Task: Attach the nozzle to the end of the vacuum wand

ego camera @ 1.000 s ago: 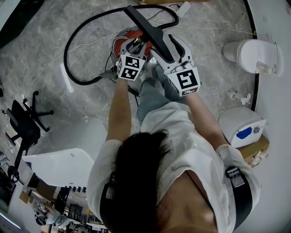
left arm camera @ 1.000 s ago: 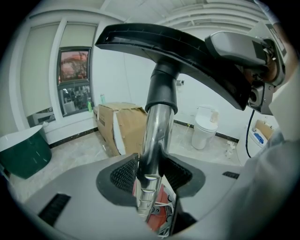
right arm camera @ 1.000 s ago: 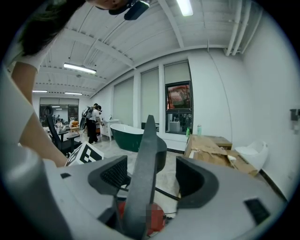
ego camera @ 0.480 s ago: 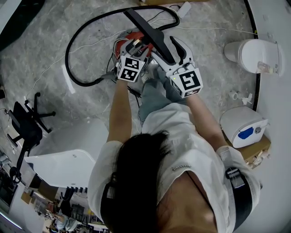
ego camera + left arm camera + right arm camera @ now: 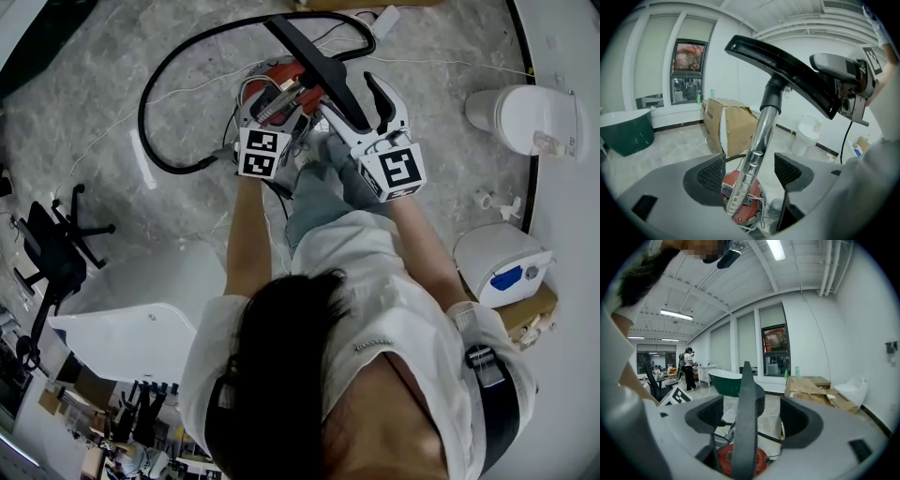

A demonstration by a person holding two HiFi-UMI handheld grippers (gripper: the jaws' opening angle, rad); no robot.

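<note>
A black flat nozzle sits on the top end of the chrome wand, joined by a black collar. The wand rises from the red vacuum body. My left gripper has the wand between its jaws; the jaws are opening and the pads stand clear of the tube. My right gripper straddles the nozzle, seen edge-on; its jaws are opening too, with a gap on both sides. In the head view the left gripper and right gripper flank the nozzle.
The black hose loops on the marble floor at the left. A toilet and a white and blue device stand at the right, an office chair at the left. A cardboard box and a green tub lie beyond.
Both grippers' jaws have widened off the wand and the nozzle. The left gripper has drawn back a little toward the person; the right has barely shifted.
</note>
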